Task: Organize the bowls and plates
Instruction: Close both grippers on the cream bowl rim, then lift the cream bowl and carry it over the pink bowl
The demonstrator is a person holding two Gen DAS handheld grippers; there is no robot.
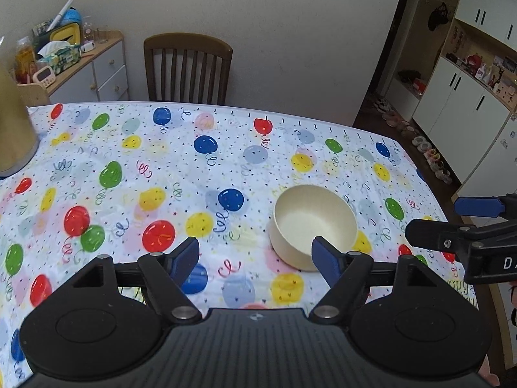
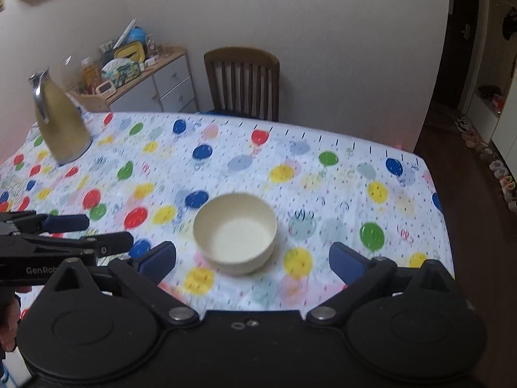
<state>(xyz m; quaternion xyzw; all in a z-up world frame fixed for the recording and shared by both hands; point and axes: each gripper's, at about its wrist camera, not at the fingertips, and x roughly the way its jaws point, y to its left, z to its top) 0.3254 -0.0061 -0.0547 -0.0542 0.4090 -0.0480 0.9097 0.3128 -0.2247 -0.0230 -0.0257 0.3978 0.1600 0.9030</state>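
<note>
Both tools stand with fingers spread wide and hold nothing: the left gripper (image 1: 255, 258) and the right gripper (image 2: 252, 258). One cream bowl (image 2: 235, 232) sits upright on the balloon tablecloth (image 2: 339, 194), near both. One gold kettle (image 2: 61, 129) stands far left; one wooden chair (image 2: 242, 84) behind.

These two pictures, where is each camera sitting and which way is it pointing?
Left wrist view: sits on the left gripper, looking forward across the table; its open fingers show, the cream bowl ahead to the right, the right gripper at the edge.
Right wrist view: sits on the right gripper, open, the bowl just ahead; the left gripper and part of a hand show at left.
Shared: bowl, balloon tablecloth, gold jug, wooden chair.
</note>
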